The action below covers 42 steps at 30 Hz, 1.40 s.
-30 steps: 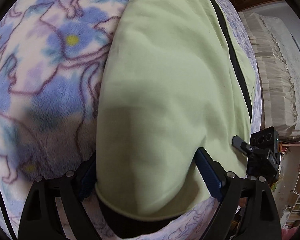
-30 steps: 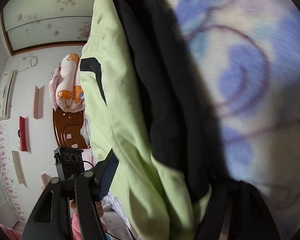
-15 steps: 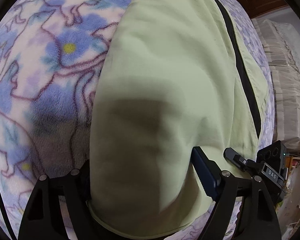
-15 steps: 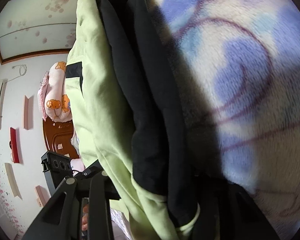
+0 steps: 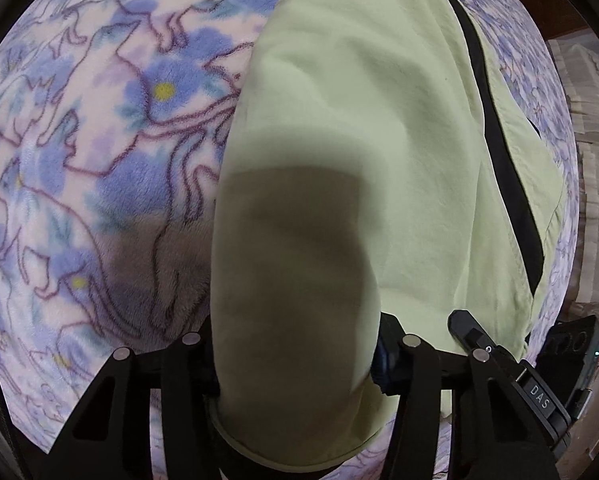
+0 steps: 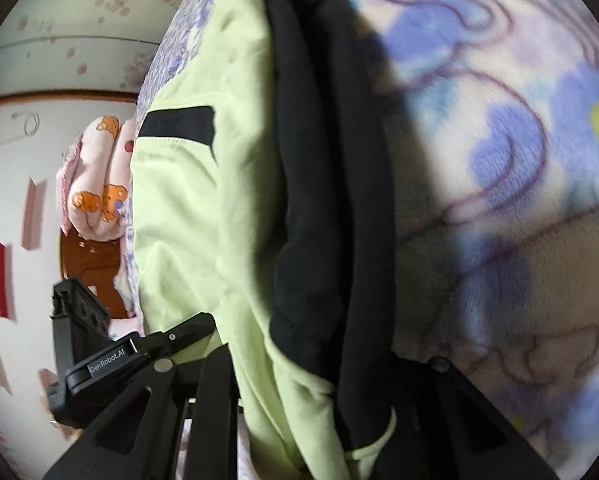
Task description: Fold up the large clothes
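in the left wrist view we see the left tongs (image 5: 295,364) nearest us, their black arms clenched on a rounded fold of the pale green garment (image 5: 339,160), which bulges up between them and hides the pads almost wholly; only a bit of blue pad (image 5: 381,360) peeks out on one side. a dark shadow lies across the cloth just beyond the grip. the garment's curved hem edge hangs below the tongs. farther out the cloth spreads smooth and matte, softly creased, with a narrow black stripe (image 5: 495,144) running along its far side. it lies on a fleecy blanket (image 5: 99,140) printed with blue flowers, yellow centres and purple outlines, which covers the bed under it. beside the left tongs, the black body of the other tool (image 5: 539,396) shows at the edge of the view.

in the right wrist view the right tongs (image 6: 319,412) are clamped on a thick bunched edge of the same garment (image 6: 203,208), where green outer cloth and a black lining (image 6: 323,160) are stacked in layers; the cloth fills the gap between the arms. the lining looks soft and ribbed in long folds. a black rectangular patch (image 6: 175,124) sits on the green panel farther off. beyond the bed we see a pink rolled quilt with orange bears (image 6: 95,184), a brown wooden headboard (image 6: 87,268) and a white wall (image 6: 15,200).
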### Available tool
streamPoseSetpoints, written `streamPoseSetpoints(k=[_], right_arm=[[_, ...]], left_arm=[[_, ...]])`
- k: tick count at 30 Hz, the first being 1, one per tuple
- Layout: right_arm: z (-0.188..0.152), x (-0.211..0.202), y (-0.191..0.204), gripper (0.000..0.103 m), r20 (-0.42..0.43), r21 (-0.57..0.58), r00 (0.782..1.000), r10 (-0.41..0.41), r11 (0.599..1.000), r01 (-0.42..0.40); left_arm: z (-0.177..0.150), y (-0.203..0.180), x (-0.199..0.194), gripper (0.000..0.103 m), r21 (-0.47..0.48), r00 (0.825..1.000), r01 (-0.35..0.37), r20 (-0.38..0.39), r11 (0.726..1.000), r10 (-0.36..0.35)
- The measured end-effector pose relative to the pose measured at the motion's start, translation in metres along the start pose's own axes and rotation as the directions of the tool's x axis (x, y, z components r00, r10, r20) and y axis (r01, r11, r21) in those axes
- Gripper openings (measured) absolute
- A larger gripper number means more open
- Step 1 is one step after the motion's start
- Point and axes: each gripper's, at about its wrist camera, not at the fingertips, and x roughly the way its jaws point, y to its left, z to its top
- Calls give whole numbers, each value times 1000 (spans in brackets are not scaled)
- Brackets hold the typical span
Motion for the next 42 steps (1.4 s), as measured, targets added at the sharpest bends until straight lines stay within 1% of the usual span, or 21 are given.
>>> streamPoseSetpoints(k=[2, 3, 5, 9, 11, 13, 16, 20, 24, 28, 31, 32, 34, 36, 38, 42], right_arm=[[-2, -1, 5, 18, 7, -20, 1000, -25, 999, 26], [-4, -2, 8, 18, 11, -26, 999, -38, 999, 38], [-7, -6, 13, 17, 21, -45, 998, -64, 997, 64], [-19, -19, 33, 15, 31, -150, 992, -122, 981, 125], [-27, -27, 44, 15, 21, -176, 992, -123, 976, 124], [-34, -34, 52, 14, 21, -190, 991, -129, 973, 131], [-45, -36, 56, 14, 19, -222, 986, -167, 961, 167], [-55, -34, 55, 14, 22, -201, 981, -192, 960, 193], [-69, -38, 77, 14, 43, -239, 976, -214, 946, 218], [-74, -48, 115, 14, 36, -312, 971, -237, 920, 237], [-82, -57, 145, 13, 43, -324, 972, -231, 917, 232], [-85, -56, 157, 13, 40, -342, 972, -234, 910, 233], [-93, -53, 182, 13, 48, -377, 970, -238, 895, 239], [-102, -49, 204, 13, 55, -399, 974, -222, 889, 225], [-108, -39, 234, 13, 59, -412, 977, -205, 886, 211], [-119, -8, 309, 13, 67, -450, 985, -161, 876, 174]], left_arm=[[-2, -8, -2, 49, 3, 1000, -15, -6, 1000, 15], [-7, 0, -6, 49, 1, 1000, -18, -9, 1000, 18], [-3, -9, -7, 48, 8, 999, -30, -24, 1000, 31], [-10, -18, -22, 46, 17, 996, -58, -69, 998, 60], [-16, -20, -32, 46, 41, 995, -75, -68, 996, 77], [-26, -23, -43, 46, 78, 994, -92, -51, 993, 96], [-42, -27, -45, 46, 126, 992, -115, -36, 985, 120], [-54, -18, -45, 46, 139, 990, -120, -52, 983, 128], [-62, -19, -63, 45, 166, 987, -137, -56, 976, 148], [-65, -9, -100, 44, 217, 989, -132, -36, 967, 143], [-66, 13, -130, 43, 229, 993, -114, -5, 967, 118], [-62, 23, -141, 43, 225, 994, -103, 0, 969, 106], [-50, 43, -159, 43, 214, 996, -87, 12, 973, 86], [-39, 75, -179, 43, 207, 997, -77, 29, 975, 72], [-25, 103, -198, 43, 196, 997, -70, 41, 978, 63], [12, 163, -248, 43, 200, 993, -88, 91, 976, 71]])
